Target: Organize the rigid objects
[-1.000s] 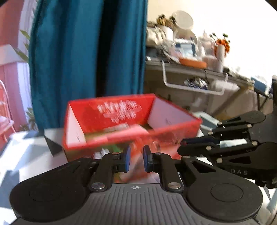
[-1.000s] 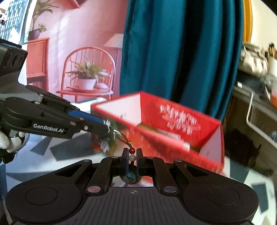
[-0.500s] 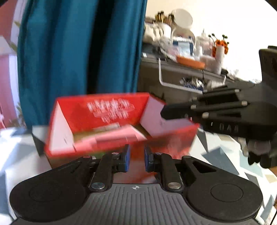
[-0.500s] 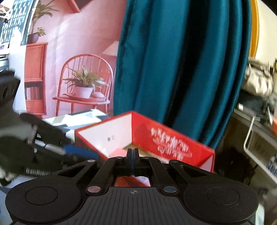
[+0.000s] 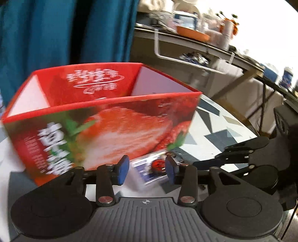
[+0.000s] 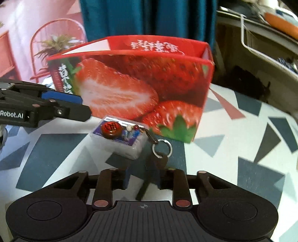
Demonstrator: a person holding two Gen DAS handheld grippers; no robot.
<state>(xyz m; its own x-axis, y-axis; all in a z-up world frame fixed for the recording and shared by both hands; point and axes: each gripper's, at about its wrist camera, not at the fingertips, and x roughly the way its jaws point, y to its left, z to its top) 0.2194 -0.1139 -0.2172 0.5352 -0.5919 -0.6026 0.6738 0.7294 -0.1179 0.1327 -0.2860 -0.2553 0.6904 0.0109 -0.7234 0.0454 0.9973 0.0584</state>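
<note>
Red strawberry box point(image 6: 141, 83) stood open-topped on patterned tablecloth point(image 6: 242, 134), small clear case point(image 6: 121, 138) with keychain point(image 6: 160, 147) laid at its six o'clock, left gripper point(image 5: 147, 168) and right gripper point(image 6: 143, 178) both just spread, nothing pinched, teal curtain point(image 6: 149, 16) at twelve o'clock.

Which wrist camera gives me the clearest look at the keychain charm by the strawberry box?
The right wrist view. There the keychain is sharp: red disc charm and beads lying on the small plastic case, ring and key trailing onto the tablecloth. The left wrist view shows only a blurred red charm between its own fingers.
</note>
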